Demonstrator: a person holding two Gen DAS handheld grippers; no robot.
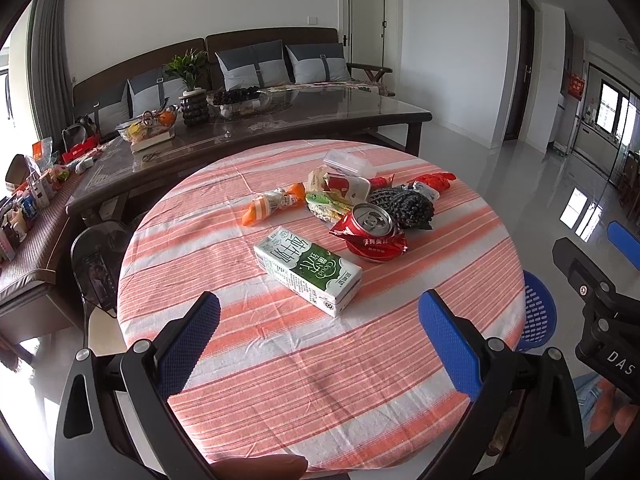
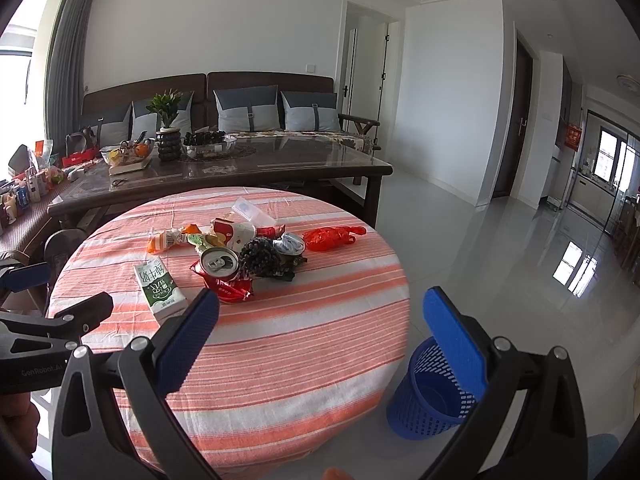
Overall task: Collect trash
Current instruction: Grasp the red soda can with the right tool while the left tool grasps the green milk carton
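On the striped round worktop (image 1: 280,380), a light, stiff milk carton (image 1: 307,270) lies nearest, best pinched across its narrow sides, beside a crushed red can (image 1: 370,232), while left gripper (image 1: 320,344) and right gripper (image 2: 322,340) hover spread wide, holding nothing.

Round striped-cloth table (image 1: 360,380) — milk carton (image 1: 307,270), crushed can (image 1: 370,232), wrappers (image 1: 274,202)

Two black hand-held gripper frames (image 1: 320,328) (image 2: 320,324), blue dimpled finger pads (image 1: 188,344), silver screws, white lettering.
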